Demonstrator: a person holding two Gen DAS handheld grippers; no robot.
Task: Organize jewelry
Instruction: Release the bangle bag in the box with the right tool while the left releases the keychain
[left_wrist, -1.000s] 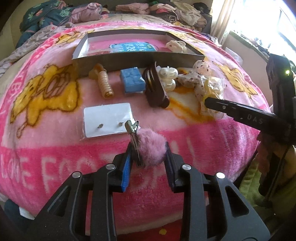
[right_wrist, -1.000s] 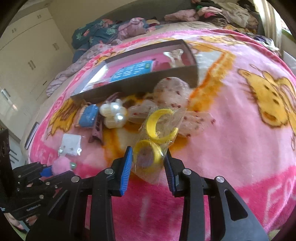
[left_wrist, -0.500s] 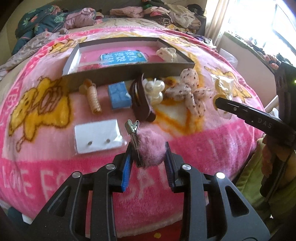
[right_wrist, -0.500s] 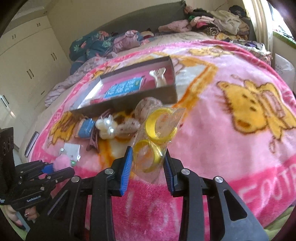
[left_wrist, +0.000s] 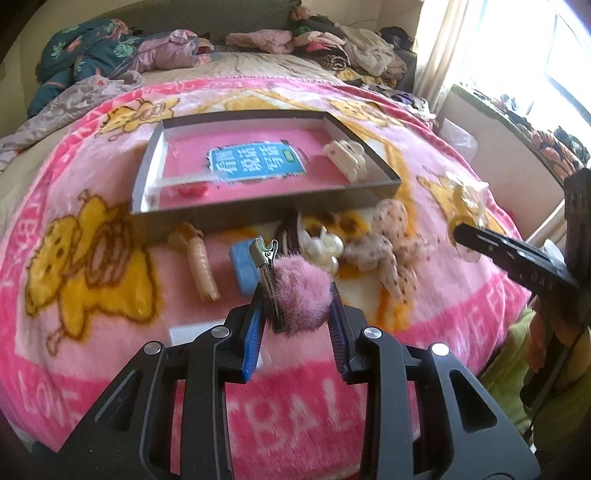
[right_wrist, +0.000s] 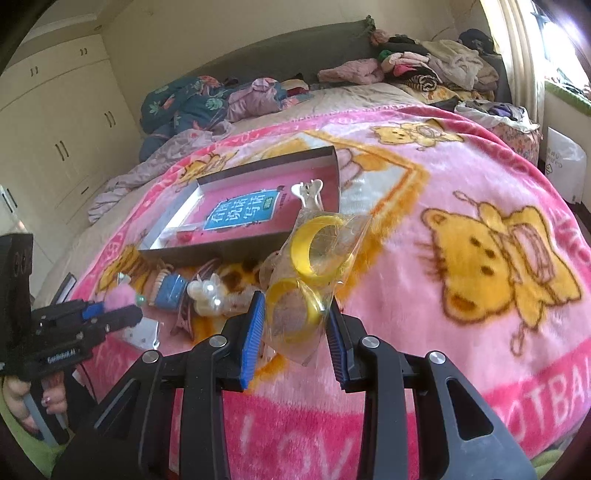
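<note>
Your left gripper (left_wrist: 297, 312) is clamped on a fluffy pink pom-pom hair clip (left_wrist: 301, 291), held above the pink cartoon-bear fleece blanket (left_wrist: 88, 258). Its metal alligator clip runs lengthwise away from you, its notched tip pointing toward the shallow grey cardboard tray (left_wrist: 258, 212).

Your right gripper (right_wrist: 293, 328) pinches a clear plastic packet of two yellow bangles (right_wrist: 314, 266), raised off the blanket, long axis tilted up and slightly right toward the tray's near right corner.

Inside the tray lie a blue label and a cream claw clip (left_wrist: 345, 158). Just in front of it sit a blue block (left_wrist: 243, 264), pearl clips and a spotted fabric bow (left_wrist: 391, 243). Clothes are heaped at the bed's far end; cream cupboards (right_wrist: 55, 122) line the wall.
</note>
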